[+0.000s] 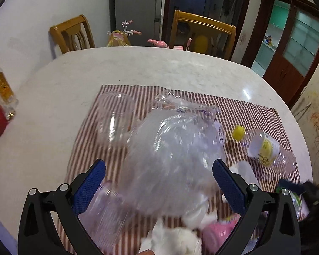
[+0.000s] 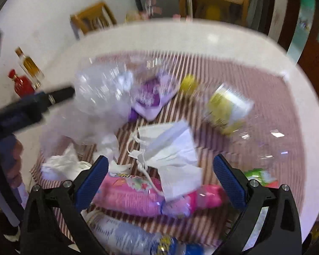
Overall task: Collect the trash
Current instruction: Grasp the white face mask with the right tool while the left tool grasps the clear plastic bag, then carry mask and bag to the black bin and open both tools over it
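Trash lies heaped on the striped cloth (image 1: pixel 202 102) of the round table (image 1: pixel 53 110). In the left wrist view, the left gripper (image 1: pixel 159 182) has its jaws apart around a crumpled clear plastic bag (image 1: pixel 172 148); contact is too blurred to tell. The cloth's far edge stops short of the table rim, leaving bare marble beyond.

In the right wrist view, the right gripper (image 2: pixel 160 178) hangs spread wide over a white face mask (image 2: pixel 170 148) and pink packet (image 2: pixel 138 197). A yellow-labelled bottle (image 2: pixel 227 108) lies farther right.
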